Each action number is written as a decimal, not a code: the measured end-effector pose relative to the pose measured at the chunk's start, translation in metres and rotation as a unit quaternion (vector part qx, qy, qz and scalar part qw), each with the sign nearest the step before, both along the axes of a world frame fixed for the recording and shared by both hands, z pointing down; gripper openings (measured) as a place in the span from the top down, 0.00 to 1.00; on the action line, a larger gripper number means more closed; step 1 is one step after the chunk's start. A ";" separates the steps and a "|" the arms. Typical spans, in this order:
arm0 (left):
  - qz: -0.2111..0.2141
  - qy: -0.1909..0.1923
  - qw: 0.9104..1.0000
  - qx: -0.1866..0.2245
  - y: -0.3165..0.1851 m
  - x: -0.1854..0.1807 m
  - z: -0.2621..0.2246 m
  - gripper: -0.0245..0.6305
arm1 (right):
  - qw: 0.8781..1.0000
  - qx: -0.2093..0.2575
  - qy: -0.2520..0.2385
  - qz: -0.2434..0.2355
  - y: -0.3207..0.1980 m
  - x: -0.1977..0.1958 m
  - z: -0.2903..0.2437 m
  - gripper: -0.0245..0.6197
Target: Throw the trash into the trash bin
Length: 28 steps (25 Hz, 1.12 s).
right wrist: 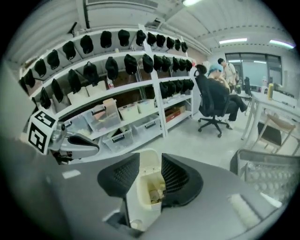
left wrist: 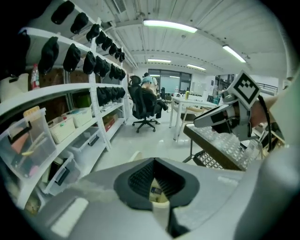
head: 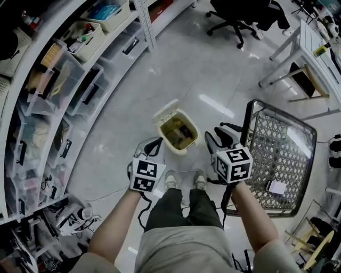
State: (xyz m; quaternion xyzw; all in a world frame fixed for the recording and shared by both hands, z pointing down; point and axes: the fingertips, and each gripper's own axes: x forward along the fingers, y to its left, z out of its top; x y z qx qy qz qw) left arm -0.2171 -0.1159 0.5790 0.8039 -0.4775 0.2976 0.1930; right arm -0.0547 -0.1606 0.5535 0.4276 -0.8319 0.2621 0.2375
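A cream trash bin (head: 187,146) stands on the floor with its lid flipped open, and trash (head: 178,132) lies inside it. My left gripper (head: 153,145) hangs just left of the bin, jaws a narrow gap apart and empty. In the left gripper view the bin (left wrist: 158,200) shows through that gap. My right gripper (head: 222,136) hangs just right of the bin, open and empty. In the right gripper view (right wrist: 150,176) the bin (right wrist: 140,201) and its trash (right wrist: 155,192) sit between the two pads. Both grippers are above the bin's rim.
White shelves with clear plastic boxes (head: 64,80) run along the left. A wire mesh cart (head: 282,154) stands close on the right. The person's shoes (head: 184,181) are just in front of the bin. An office chair (head: 234,16) and a white table (head: 314,48) stand farther off.
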 end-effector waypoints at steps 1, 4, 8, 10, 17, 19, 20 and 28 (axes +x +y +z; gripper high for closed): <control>0.003 -0.001 1.000 0.013 -0.002 0.002 -0.016 0.96 | 1.000 0.018 -0.004 0.003 0.001 0.003 -0.023 0.73; 0.011 -0.004 0.998 0.062 -0.006 0.007 -0.067 0.96 | 0.998 0.067 -0.012 0.009 0.011 0.013 -0.087 0.72; 0.021 -0.001 0.993 0.117 -0.005 0.012 -0.138 0.96 | 0.992 0.127 -0.012 0.016 0.026 0.025 -0.159 0.72; 0.026 -0.003 0.989 0.142 -0.005 0.015 -0.172 0.96 | 0.988 0.154 -0.018 0.022 0.033 0.032 -0.192 0.72; 0.043 -0.009 0.977 0.210 0.007 0.025 -0.261 0.96 | 0.971 0.233 -0.037 0.022 0.064 0.044 -0.290 0.72; 0.045 -0.009 0.974 0.224 0.012 0.029 -0.280 0.96 | 0.967 0.250 -0.045 0.019 0.072 0.047 -0.313 0.72; 0.047 -0.009 0.971 0.232 0.014 0.031 -0.289 0.96 | 0.965 0.258 -0.048 0.018 0.074 0.049 -0.324 0.72; 0.053 -0.015 0.964 0.259 0.016 0.046 -0.321 0.96 | 0.960 0.272 -0.055 0.023 0.082 0.066 -0.347 0.73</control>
